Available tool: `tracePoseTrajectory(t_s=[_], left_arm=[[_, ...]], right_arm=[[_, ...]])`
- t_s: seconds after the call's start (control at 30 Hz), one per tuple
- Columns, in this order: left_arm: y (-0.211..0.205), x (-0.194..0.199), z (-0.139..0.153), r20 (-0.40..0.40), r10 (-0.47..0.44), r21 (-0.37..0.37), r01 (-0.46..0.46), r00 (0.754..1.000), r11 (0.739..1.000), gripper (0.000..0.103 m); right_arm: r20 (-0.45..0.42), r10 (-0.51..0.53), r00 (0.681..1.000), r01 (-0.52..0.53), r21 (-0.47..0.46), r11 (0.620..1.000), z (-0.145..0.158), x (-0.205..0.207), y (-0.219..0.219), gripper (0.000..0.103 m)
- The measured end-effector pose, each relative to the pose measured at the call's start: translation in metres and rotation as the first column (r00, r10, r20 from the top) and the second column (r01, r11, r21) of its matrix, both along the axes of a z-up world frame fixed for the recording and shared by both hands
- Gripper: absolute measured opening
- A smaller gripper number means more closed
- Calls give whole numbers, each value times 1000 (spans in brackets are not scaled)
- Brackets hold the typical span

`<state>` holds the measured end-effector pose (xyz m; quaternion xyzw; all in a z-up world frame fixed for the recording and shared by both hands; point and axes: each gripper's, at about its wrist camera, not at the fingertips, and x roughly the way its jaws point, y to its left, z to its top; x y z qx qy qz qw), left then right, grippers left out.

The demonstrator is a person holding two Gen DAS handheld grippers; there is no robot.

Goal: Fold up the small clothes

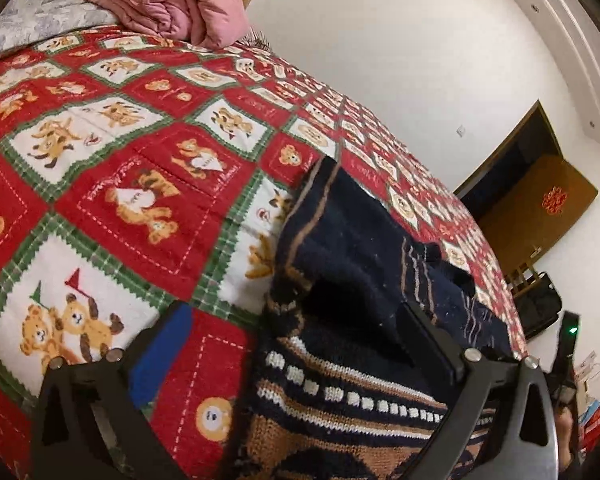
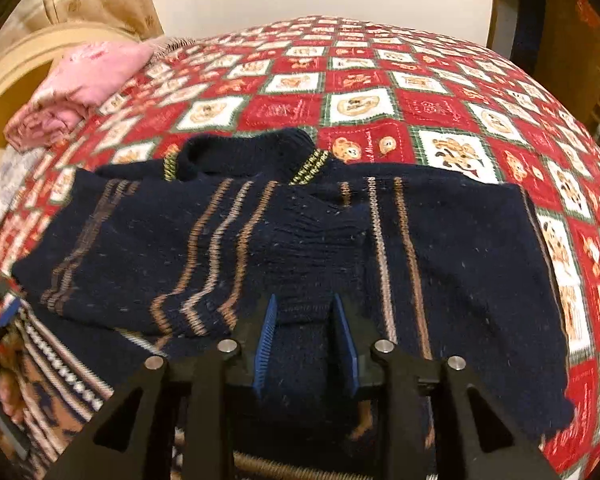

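A dark blue sweater [image 2: 260, 240] lies flat on a bed with a red bear blanket [image 2: 360, 92]. In the right wrist view you see most of it: the collar [image 2: 244, 152] at 12 o'clock, 2 sleeves folded in over the chest, and thin brown and white stripes.

The right gripper [image 2: 306, 320] sits low at 6 o'clock. Its 2 blue pads [image 2: 266, 340] stand a little apart, with a sleeve cuff between them. The pads do not seem to squeeze it.

The left wrist view shows other things. The sweater's hem [image 1: 340, 400], with white dots and brown bands, fills the spot from 5 to 6 o'clock. The left gripper [image 1: 300, 328] is wide open. 1 blue pad [image 1: 160, 360] rests over the blanket at 7 o'clock, and the other finger [image 1: 432, 340] is on top of the sweater.

A pink quilt [image 1: 160, 4] is bunched up at 11 o'clock in both views. Only the left view shows a brown door [image 1: 536, 208] at 3 o'clock.
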<state>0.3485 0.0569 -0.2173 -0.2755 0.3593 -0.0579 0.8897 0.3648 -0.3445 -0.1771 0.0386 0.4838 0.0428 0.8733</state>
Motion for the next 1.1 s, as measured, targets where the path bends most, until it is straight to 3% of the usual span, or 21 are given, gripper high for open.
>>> tracePoseTrajectory(t_s=[0.07, 0.17, 0.27, 0.4, 0.47, 0.6, 0.7, 0.9, 1.1], left_arm=[[-1, -1, 3, -19, -10, 3, 10, 1000, 1000, 103], [5, -13, 5, -30, -11, -38, 10, 999, 999, 103], [5, -28, 5, -49, -8, -42, 6, 999, 999, 103], [-13, -46, 11, -62, -14, 85, 19, 998, 996, 103], [-23, -51, 14, -64, -12, 173, 23, 998, 985, 103], [-34, -49, 13, -77, -8, 269, 28, 997, 963, 103], [-35, -47, 10, -96, -9, 295, 37, 995, 955, 103], [-37, -47, 9, -117, -17, 308, 53, 993, 950, 103], [-45, -64, 10, -143, -40, 308, 83, 989, 948, 103]], right_arm=[[5, 27, 1000, -27, 0, 1000, 2, -11, 4, 48], [-33, 51, 998, -53, -52, 997, -6, -23, 7, 48], [-14, 38, 999, -39, -56, 998, -10, -39, -3, 48], [6, 25, 1000, -24, -33, 999, -8, -53, -10, 48], [13, 28, 1000, -28, -39, 999, -9, -56, -11, 48], [18, 3, 1000, -2, -51, 999, -2, -64, -9, 49], [15, 7, 1000, -7, -7, 1000, 5, -84, -9, 50], [-11, 43, 999, -44, -56, 997, -6, -134, -7, 56], [46, 61, 997, -56, -103, 993, -11, -170, -8, 57]])
